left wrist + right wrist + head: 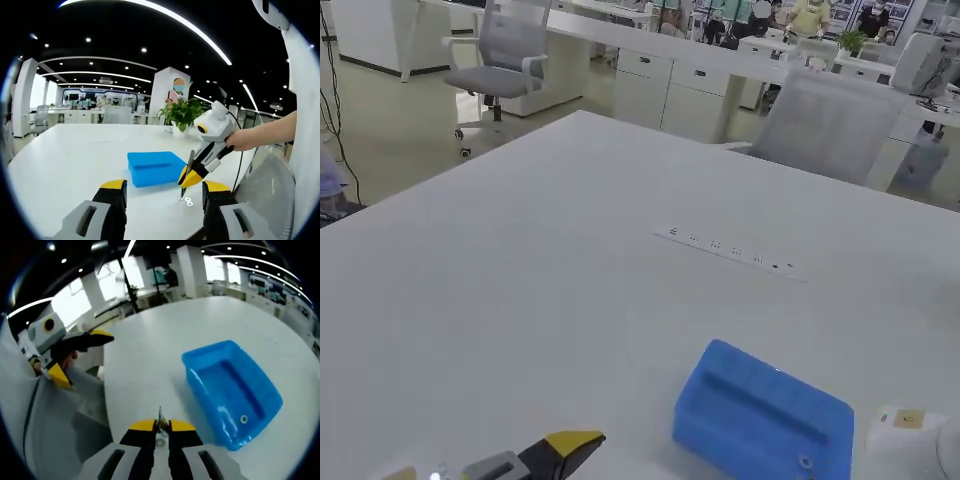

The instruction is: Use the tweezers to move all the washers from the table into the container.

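We are holding the right gripper [187,176] nearly closed on the tweezers [190,159], tips pointing down at 2 washers [185,200] lying on the table [75,155] just below them, beside the container [155,167]. The left gripper [165,187] is hanging wide open and empty, farther off. 1 washer [243,419] is lying inside the container.

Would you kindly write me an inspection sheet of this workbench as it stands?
Surface: white table, bearing a socket strip.
Job's things: blue container holds one washer; two washers lie on the table beside it; tweezers point down at them.
Clutter: nothing seen.
Grippers: left gripper open, holding nothing; right gripper shut on the tweezers.
Cables: a cable trails from the right gripper.
Surroundings: office chairs, desks, a potted plant.
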Motion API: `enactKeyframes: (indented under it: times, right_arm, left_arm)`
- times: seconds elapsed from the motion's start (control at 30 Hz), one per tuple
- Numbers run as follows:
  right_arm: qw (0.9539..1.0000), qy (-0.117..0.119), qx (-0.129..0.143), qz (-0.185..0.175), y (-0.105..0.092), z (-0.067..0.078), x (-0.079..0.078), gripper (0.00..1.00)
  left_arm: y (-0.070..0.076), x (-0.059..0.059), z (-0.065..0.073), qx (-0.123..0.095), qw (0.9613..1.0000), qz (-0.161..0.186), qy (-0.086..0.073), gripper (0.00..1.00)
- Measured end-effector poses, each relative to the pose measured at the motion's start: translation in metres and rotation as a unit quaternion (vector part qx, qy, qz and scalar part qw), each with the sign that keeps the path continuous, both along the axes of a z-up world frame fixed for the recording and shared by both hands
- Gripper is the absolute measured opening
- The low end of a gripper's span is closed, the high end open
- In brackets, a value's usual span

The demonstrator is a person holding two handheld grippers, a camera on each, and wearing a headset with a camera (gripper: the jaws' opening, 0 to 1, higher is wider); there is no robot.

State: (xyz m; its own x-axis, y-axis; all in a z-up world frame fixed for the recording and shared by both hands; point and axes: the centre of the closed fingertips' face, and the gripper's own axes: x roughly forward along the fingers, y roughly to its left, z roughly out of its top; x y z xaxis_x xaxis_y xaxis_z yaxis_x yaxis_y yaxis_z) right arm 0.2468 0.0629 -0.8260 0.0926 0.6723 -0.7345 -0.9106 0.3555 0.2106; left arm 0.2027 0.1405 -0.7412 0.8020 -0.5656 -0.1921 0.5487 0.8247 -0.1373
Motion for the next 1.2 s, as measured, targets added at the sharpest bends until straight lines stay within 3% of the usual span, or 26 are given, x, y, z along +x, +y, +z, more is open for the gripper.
enactKeyframes:
  times: [0.33,0.63,0.77,0.83,0.93,1.2]
  right_arm:
    - [0.9997,-0.01,-0.014,0.016,0.002,-0.003,-0.007,0.05]
    - [0.9956,-0.068,-0.032,0.055,0.003,-0.005,-0.011,0.04]
    - [0.9958,-0.073,-0.031,0.045,0.001,-0.003,-0.011,0.04]
    - [0.9961,-0.078,-0.022,0.034,0.001,0.004,-0.007,0.04]
    - [0.9982,-0.058,0.011,0.006,0.006,0.018,-0.002,0.04]
    - [0.9971,-0.059,0.045,-0.016,0.003,0.05,0.021,0.04]
  left_arm:
    - [0.0,0.0,-0.001,0.001,1.0,0.0,0.001,0.6]
    - [0.0,-0.001,-0.002,0.002,1.0,-0.001,0.002,0.59]
    - [-0.001,-0.002,-0.002,0.003,1.0,-0.002,0.004,0.59]
    - [-0.001,-0.002,-0.002,0.003,1.0,-0.003,0.004,0.59]
    - [-0.001,-0.002,-0.002,0.003,1.0,-0.004,0.004,0.59]
    - [-0.001,-0.003,-0.003,0.004,1.0,-0.006,0.006,0.59]
